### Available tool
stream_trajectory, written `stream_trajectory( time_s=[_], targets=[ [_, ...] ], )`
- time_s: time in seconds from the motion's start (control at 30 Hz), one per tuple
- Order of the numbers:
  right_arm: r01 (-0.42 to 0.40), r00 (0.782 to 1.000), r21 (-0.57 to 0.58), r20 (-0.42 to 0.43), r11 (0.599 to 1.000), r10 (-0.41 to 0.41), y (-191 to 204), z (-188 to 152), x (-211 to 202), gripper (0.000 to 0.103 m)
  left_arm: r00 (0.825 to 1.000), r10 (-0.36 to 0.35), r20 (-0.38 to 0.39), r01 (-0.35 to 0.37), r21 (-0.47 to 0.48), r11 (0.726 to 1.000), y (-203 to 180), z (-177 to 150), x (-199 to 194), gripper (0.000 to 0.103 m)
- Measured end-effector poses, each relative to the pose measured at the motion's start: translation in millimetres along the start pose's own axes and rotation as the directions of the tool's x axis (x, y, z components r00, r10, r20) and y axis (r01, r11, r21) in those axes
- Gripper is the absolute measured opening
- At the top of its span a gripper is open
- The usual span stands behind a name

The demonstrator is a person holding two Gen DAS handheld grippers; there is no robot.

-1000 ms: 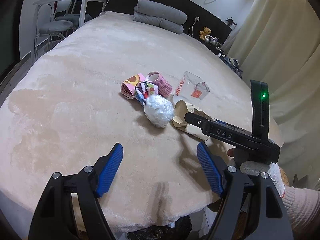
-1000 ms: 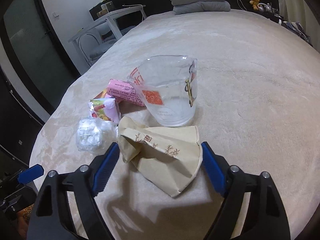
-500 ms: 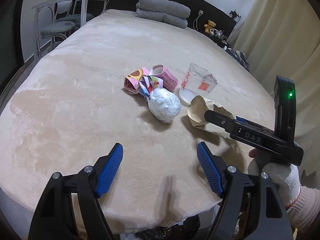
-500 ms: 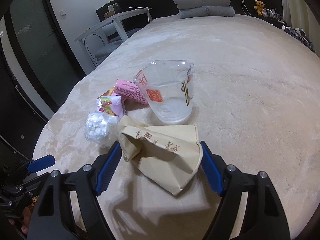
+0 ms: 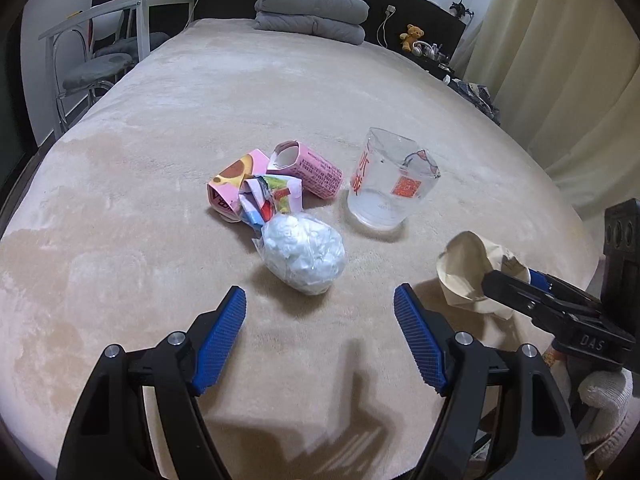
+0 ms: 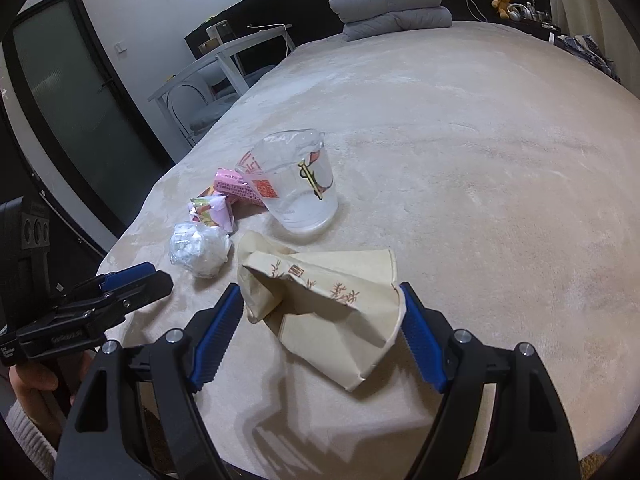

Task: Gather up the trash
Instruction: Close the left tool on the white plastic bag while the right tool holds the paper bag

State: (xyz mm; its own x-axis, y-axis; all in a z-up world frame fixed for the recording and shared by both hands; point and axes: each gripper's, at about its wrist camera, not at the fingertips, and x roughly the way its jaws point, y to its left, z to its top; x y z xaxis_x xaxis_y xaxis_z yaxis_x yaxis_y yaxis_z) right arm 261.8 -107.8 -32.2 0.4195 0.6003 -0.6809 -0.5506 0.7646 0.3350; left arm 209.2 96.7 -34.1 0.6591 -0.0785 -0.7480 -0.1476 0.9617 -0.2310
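Note:
Trash lies on a beige bed: a crumpled white plastic ball (image 5: 302,256) (image 6: 200,246), a pink carton (image 5: 308,168) (image 6: 234,186), a colourful wrapper (image 5: 266,198) (image 6: 210,210), a clear plastic cup (image 5: 390,182) (image 6: 298,184) and a tan paper bag (image 5: 468,274) (image 6: 324,302). My left gripper (image 5: 320,332) is open, just short of the white ball. My right gripper (image 6: 320,332) is open with the paper bag between its fingers, the bag's edges at both pads.
Folded grey blankets (image 5: 312,12) lie at the far end of the bed (image 5: 280,92). A white desk and chair (image 5: 104,40) stand at the left, curtains (image 5: 560,60) at the right. The bed's near edge runs just under both grippers.
My left gripper has moved forward toward the white ball. My right gripper has advanced a little around the paper bag. Both stay open.

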Motion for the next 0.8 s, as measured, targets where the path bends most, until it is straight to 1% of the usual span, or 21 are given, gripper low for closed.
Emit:
stream_trajectory(
  time_s=[0.17,0.37,0.47,0.5,0.57,0.6,0.73,0.8],
  targets=[
    [-0.007,1.000,0.019,-0.009,1.000,0.007,-8.5,-3.6,-5.6,0.077,0.998,0.057,0.006,-0.057,0.013,0.998,-1.7,11.5,14.9,0.075],
    [-0.004,1.000,0.027,-0.022,1.000,0.005,-12.9,-6.1,-7.1,0.077,0.997,0.083,-0.004,-0.083,0.025,0.996,-5.1,18.0,28.5,0.075],
    [0.000,1.000,0.043,-0.027,0.999,0.001,-16.0,-6.8,-6.6,0.077,0.991,0.129,-0.045,-0.128,0.028,0.991,-3.2,17.1,42.0,0.074],
    [0.000,1.000,0.047,-0.026,0.999,0.001,-16.1,-6.4,-6.6,0.077,0.990,0.132,-0.051,-0.131,0.024,0.991,-2.1,16.4,44.2,0.065],
    [0.000,1.000,0.046,-0.023,0.999,0.001,-15.8,-6.6,-7.4,0.077,0.986,0.154,-0.056,-0.153,0.029,0.988,-1.0,15.4,46.4,0.058],
    [0.003,1.000,0.044,-0.022,0.999,-0.002,-15.2,-7.1,-7.8,0.077,0.987,0.155,-0.050,-0.153,0.027,0.988,-0.1,15.3,45.6,0.053],
    [-0.002,1.000,0.052,-0.021,0.999,0.003,-17.1,-9.3,-8.5,0.077,0.987,0.159,-0.037,-0.158,0.036,0.987,-1.4,13.9,42.4,0.050],
    [0.011,1.000,0.045,-0.014,0.999,-0.010,-18.2,-11.7,-10.6,0.077,0.987,0.160,-0.029,-0.159,0.037,0.987,-3.1,12.7,41.0,0.050]
  ],
)
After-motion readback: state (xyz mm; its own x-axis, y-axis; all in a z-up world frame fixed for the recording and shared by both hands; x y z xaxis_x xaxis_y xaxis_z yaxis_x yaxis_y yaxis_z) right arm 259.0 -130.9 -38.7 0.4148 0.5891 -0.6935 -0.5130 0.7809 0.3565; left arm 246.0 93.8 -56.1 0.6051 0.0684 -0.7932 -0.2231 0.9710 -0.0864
